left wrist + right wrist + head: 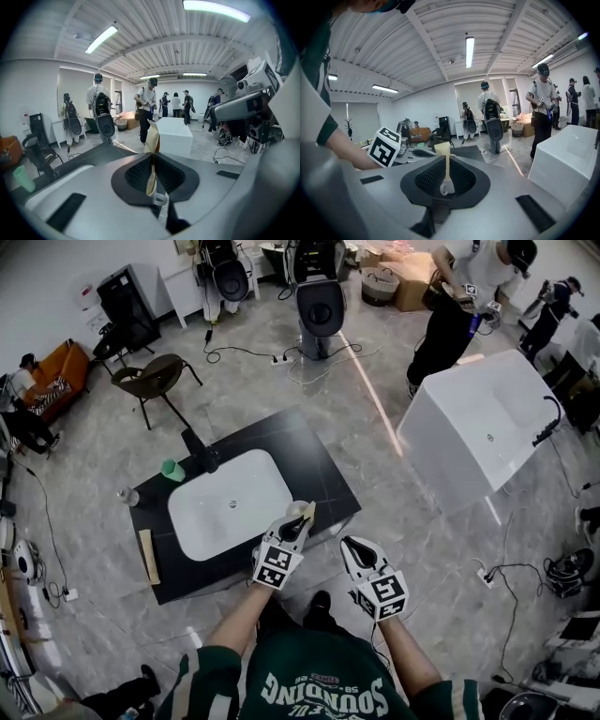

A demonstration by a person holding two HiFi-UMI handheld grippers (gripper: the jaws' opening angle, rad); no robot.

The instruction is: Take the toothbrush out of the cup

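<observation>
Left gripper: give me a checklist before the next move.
1. Left gripper fingers shut on the tan stick: ok.
2. Stick is the toothbrush: cannot tell, no bristles visible.
3. Stick's lower end clear of any cup: cannot tell, the fingers hide it.
4. Right gripper apart from the left one and out of its way: ok.
5. Green cup standing by the faucet, away from both grippers: ok.
</observation>
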